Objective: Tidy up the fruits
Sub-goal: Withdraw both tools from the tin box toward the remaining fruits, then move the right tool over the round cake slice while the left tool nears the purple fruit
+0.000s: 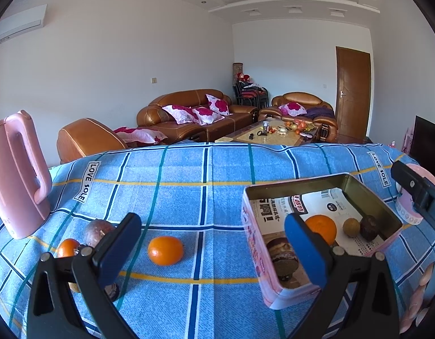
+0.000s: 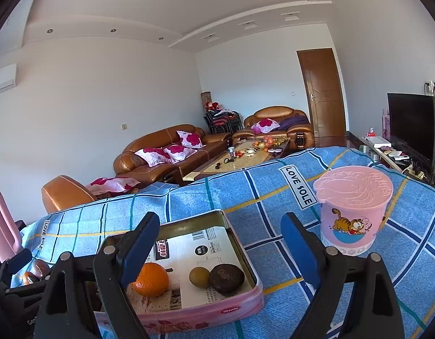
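A pink tin box [image 1: 255, 243] lies on the blue checked cloth; it also shows in the right wrist view [image 2: 231, 308]. Inside it are an orange [image 2: 151, 279], a small greenish-brown fruit [image 2: 199, 276] and a dark brown fruit [image 2: 227, 278]. On the cloth to its left lie an orange [image 1: 165, 250], a purple passion fruit [image 1: 97, 231] and a small orange fruit [image 1: 67, 247]. My left gripper [image 1: 214, 250] is open and empty, above the cloth between the loose orange and the box. My right gripper [image 2: 220, 250] is open and empty over the box's near right part.
A pink kettle [image 1: 17, 175] stands at the cloth's left. A pink lidded Garfield cup [image 2: 352, 212] stands right of the box. Behind the table are brown leather sofas [image 1: 194, 115], a coffee table [image 1: 268, 135], a door and a TV [image 2: 412, 127].
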`<state>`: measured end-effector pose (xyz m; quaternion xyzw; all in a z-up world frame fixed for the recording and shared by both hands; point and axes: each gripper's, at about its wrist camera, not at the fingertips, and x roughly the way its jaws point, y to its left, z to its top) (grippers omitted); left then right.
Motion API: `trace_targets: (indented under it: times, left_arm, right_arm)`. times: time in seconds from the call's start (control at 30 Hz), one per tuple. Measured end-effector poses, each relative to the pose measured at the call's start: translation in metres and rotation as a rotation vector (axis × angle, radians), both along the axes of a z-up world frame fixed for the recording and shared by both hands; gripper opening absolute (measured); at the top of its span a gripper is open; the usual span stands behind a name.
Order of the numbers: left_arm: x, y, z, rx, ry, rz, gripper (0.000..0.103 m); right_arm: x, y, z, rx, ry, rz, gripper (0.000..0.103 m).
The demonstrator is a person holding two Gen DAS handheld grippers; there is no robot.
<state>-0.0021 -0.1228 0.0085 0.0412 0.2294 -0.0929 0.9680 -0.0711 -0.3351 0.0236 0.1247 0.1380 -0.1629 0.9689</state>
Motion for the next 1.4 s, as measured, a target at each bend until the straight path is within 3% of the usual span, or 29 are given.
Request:
trace_targets:
  times: [0.83,1.13,1.4]
  left_arm:
    - [0.012,0.08,-0.005,-0.002,0.057,0.068,0.103]
    - [0.03,0.139,-0.011,-0.012,0.111,0.174,0.103]
    - [0.05,0.203,-0.016,-0.012,0.152,0.304,0.103]
  right_arm:
    - [0.014,0.085,-0.004,-0.024,0.084,0.107,0.089]
    - [0.03,0.13,-0.008,-0.042,0.13,0.213,0.089]
    - [0.051,0.177,-0.017,-0.02,0.223,0.355,0.089]
